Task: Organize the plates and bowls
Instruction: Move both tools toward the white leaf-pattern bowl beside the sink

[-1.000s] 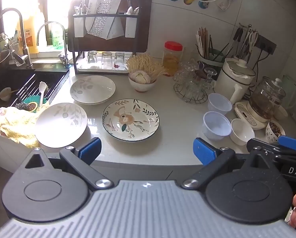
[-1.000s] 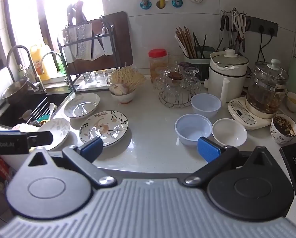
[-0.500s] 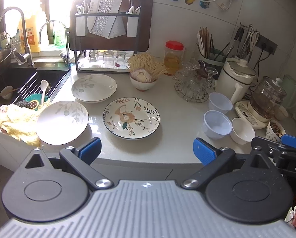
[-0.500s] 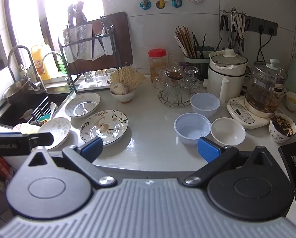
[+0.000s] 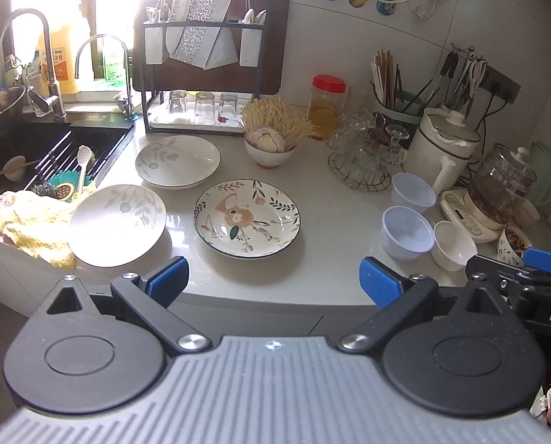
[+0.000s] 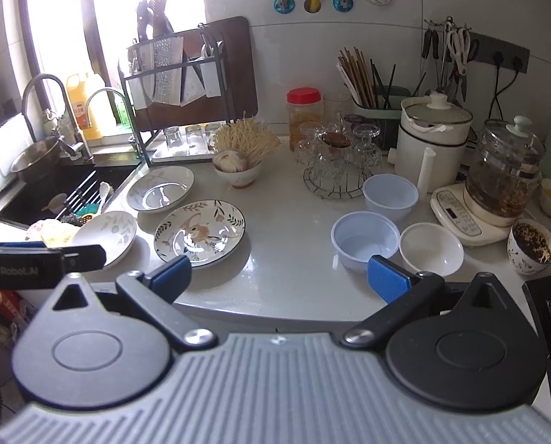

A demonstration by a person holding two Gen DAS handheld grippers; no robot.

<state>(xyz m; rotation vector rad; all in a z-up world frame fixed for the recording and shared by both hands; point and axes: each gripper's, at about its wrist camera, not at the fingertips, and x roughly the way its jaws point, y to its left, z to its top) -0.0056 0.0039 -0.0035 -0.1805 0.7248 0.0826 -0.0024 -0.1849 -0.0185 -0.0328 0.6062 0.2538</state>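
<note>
both grippers, left gripper (image 5: 273, 283) and right gripper (image 6: 278, 277), gape wide, empty; left one's side reads "genrobot.ai".

Home kitchen: sink (image 5: 35, 155), kettle (image 5: 504, 185), plates (image 5: 246, 218).

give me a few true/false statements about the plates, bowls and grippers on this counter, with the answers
1. Both grippers are open and hold nothing. True: the left gripper and the right gripper both have their jaws spread wide, short of the dishes.
2. The flower-pattern plate is stacked on another plate. False: it lies alone on the counter.
3. Three plates lie near the sink. True: the flower-pattern plate and two pale leaf-pattern plates.
4. The small white bowl sits inside a translucent plastic bowl. False: it stands beside it on the counter.
5. The bowl with garlic is empty. False: it holds garlic and a bunch of thin pale strands.
</note>
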